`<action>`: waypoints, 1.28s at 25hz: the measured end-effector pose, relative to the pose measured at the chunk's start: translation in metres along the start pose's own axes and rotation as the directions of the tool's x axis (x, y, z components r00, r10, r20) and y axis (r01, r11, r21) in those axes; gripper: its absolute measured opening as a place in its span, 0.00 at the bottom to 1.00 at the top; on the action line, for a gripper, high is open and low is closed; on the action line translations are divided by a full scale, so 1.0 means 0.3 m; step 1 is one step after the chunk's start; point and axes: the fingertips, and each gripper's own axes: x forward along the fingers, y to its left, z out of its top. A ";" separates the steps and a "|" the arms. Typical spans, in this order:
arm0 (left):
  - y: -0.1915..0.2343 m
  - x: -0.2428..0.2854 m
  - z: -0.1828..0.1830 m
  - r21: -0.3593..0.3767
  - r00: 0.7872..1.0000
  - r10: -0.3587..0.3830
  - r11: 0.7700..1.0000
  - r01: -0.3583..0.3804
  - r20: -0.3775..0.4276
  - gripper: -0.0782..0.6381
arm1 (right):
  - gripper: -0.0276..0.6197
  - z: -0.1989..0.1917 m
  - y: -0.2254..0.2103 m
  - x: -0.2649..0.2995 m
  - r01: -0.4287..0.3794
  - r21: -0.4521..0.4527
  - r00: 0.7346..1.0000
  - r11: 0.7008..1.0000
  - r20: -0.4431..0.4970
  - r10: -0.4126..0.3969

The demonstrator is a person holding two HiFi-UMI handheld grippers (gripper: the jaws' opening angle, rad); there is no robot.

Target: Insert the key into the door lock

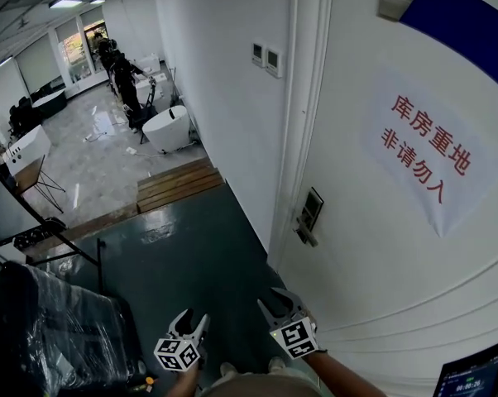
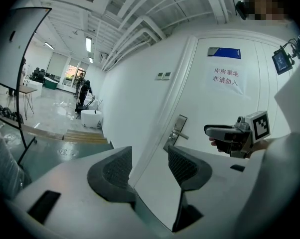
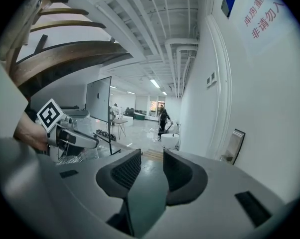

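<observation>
Waiting at the very start, holding left claw (image 1: 189,321) and right claw (image 1: 275,303) open and empty below the door lock (image 1: 308,213) at the door's (image 1: 381,255) left edge, seeing no key anywhere, likely needing to fetch one first.

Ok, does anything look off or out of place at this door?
No key shows anywhere: the left gripper and right gripper are both open and empty, short of the door lock. Nothing looks damaged.

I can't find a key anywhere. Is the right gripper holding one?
No, the right gripper has its jaws apart in its own view, with nothing between them.
</observation>
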 end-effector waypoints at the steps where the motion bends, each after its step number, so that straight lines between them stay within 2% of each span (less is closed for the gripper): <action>1: -0.002 -0.003 -0.003 -0.002 1.000 0.001 1.000 -0.001 -0.001 0.45 | 0.27 -0.007 0.000 -0.004 0.000 0.001 1.000 1.000 -0.005 0.000; 7: 0.016 -0.014 0.019 0.001 1.000 0.018 1.000 -0.018 0.025 0.45 | 0.27 -0.014 0.026 0.027 -0.038 0.001 0.999 0.999 0.004 0.038; 14: 0.027 -0.039 -0.006 -0.008 1.000 0.021 1.000 -0.020 0.014 0.45 | 0.27 -0.010 0.080 0.033 -0.068 0.005 0.998 0.998 0.009 0.068; 21: 0.019 -0.028 -0.006 -0.005 1.000 0.008 1.000 -0.008 0.015 0.45 | 0.27 -0.024 0.064 0.030 -0.057 -0.039 0.998 0.998 -0.012 0.057; 32: -0.007 0.002 -0.018 -0.003 1.000 -0.009 1.000 0.009 -0.001 0.45 | 0.27 -0.020 0.041 0.020 -0.050 -0.017 0.999 0.999 0.010 0.050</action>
